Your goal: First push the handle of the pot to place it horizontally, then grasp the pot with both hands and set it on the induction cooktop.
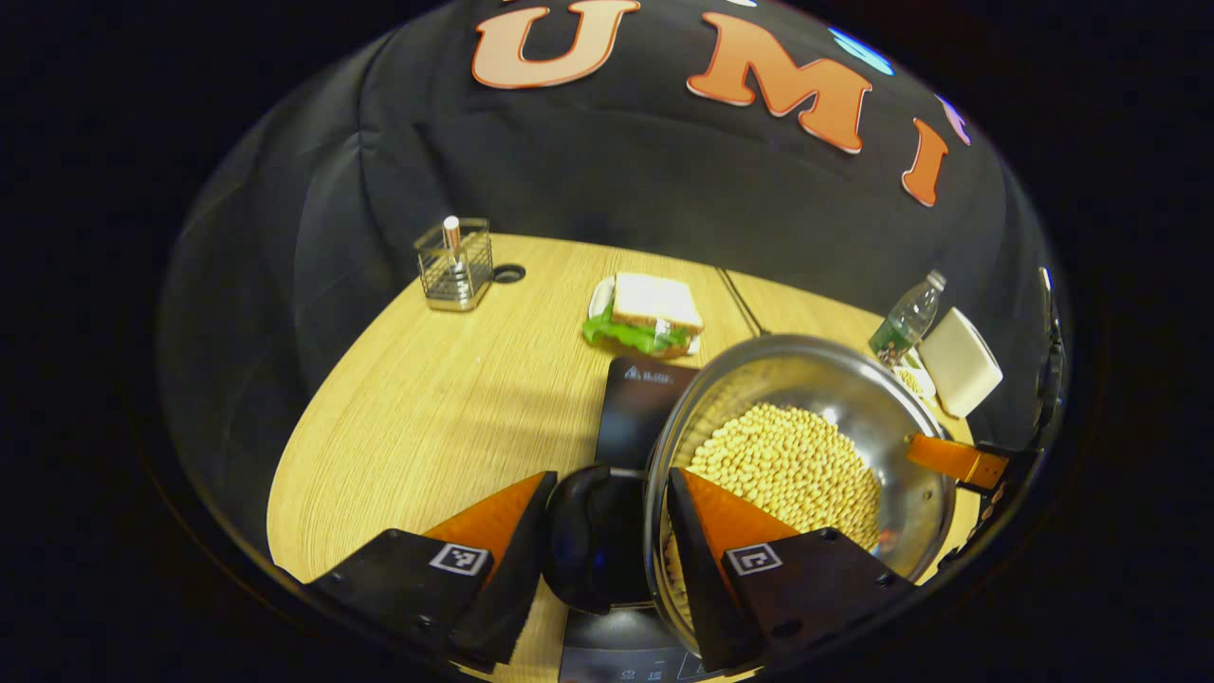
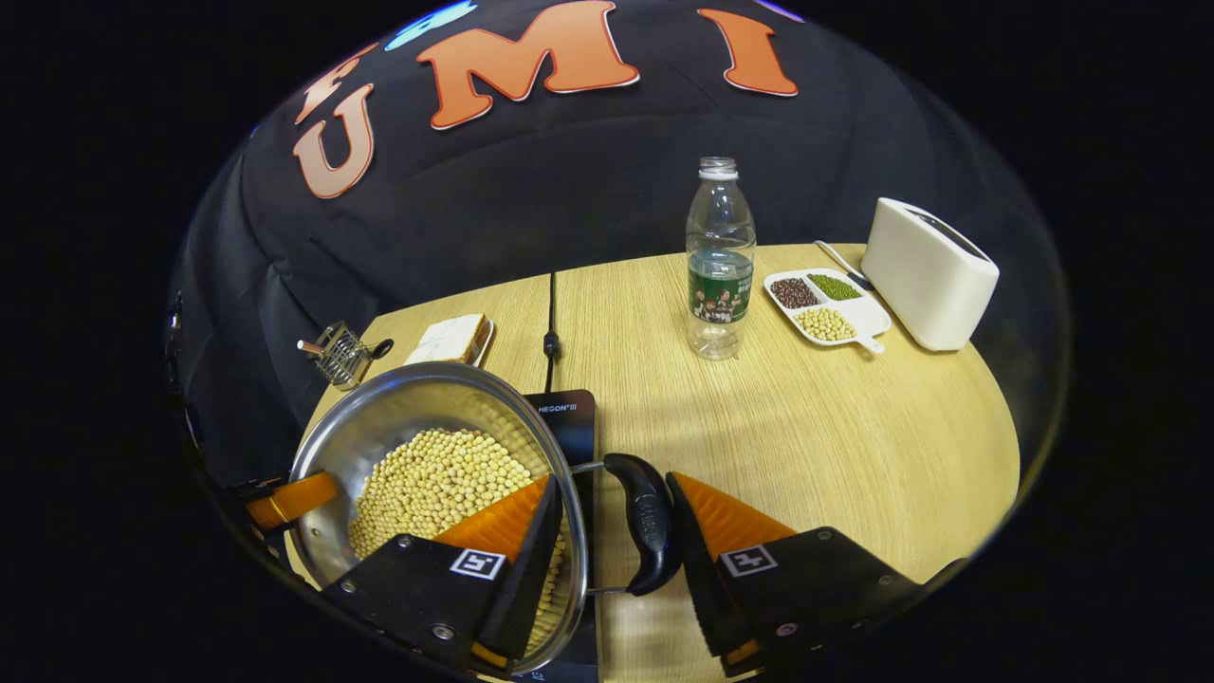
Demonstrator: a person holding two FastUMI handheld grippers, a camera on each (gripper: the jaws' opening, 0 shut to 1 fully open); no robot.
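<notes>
1 pot of beans, 2 handles, 2 grippers, 1 cooktop

Your light falls from overhead, bright on the wooden table and dim at the cloth wall behind. Glare glints inside the steel pot (sharpest on its far wall). Soft shadows pool beneath it. Fisheye distortion bends the table's edges; both views stay crisp, without motion blur.
</notes>
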